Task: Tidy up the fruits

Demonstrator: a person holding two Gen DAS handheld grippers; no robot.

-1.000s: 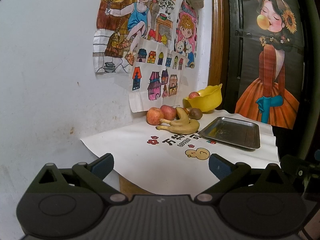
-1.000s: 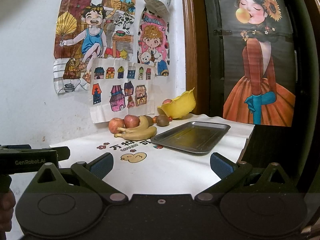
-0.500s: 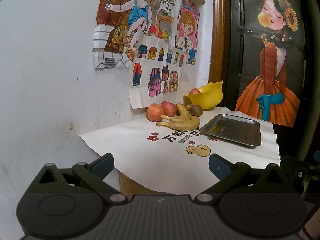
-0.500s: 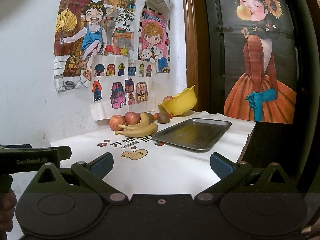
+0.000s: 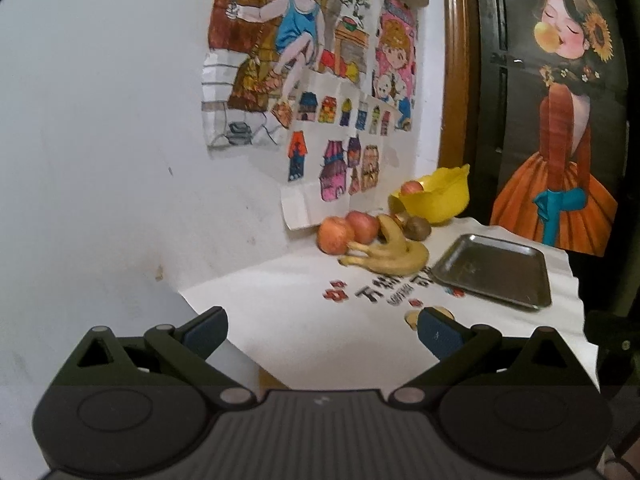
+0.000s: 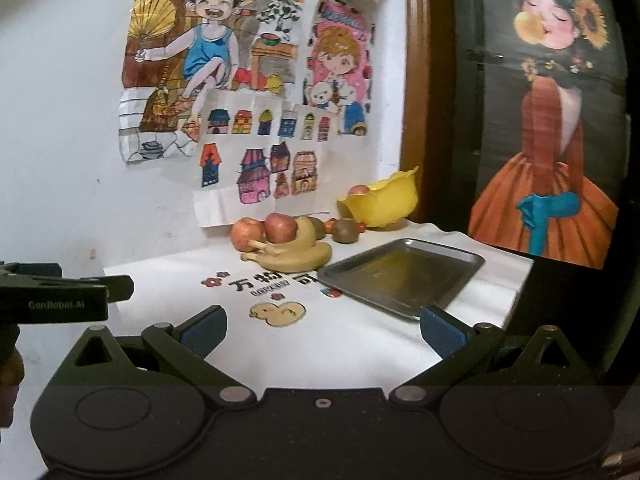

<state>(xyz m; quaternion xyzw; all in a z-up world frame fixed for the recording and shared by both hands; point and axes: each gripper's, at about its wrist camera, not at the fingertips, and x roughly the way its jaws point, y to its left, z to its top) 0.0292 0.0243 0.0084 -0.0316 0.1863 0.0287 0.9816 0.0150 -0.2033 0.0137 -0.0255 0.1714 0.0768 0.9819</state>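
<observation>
Two red apples (image 5: 348,232) (image 6: 264,230), a bunch of bananas (image 5: 390,256) (image 6: 292,254) and a brown kiwi (image 5: 418,227) (image 6: 346,231) lie by the wall at the back of the table. A yellow bowl (image 5: 436,196) (image 6: 384,204) behind them holds another apple (image 6: 358,190). An empty metal tray (image 5: 494,270) (image 6: 404,274) sits to the right of the fruit. My left gripper (image 5: 322,330) is open, short of the table's near corner. My right gripper (image 6: 322,330) is open above the table's front, with nothing between its fingers.
A white printed cloth (image 6: 360,340) covers the table. Children's drawings (image 6: 248,80) hang on the wall behind the fruit; a dark panel with a painted girl (image 6: 548,140) stands at the right. The left gripper's body (image 6: 60,292) shows at the left edge of the right wrist view.
Both grippers have drifted slightly forward and tilted, so the fruit and tray sit a little lower and closer in view. Both stayed open.
</observation>
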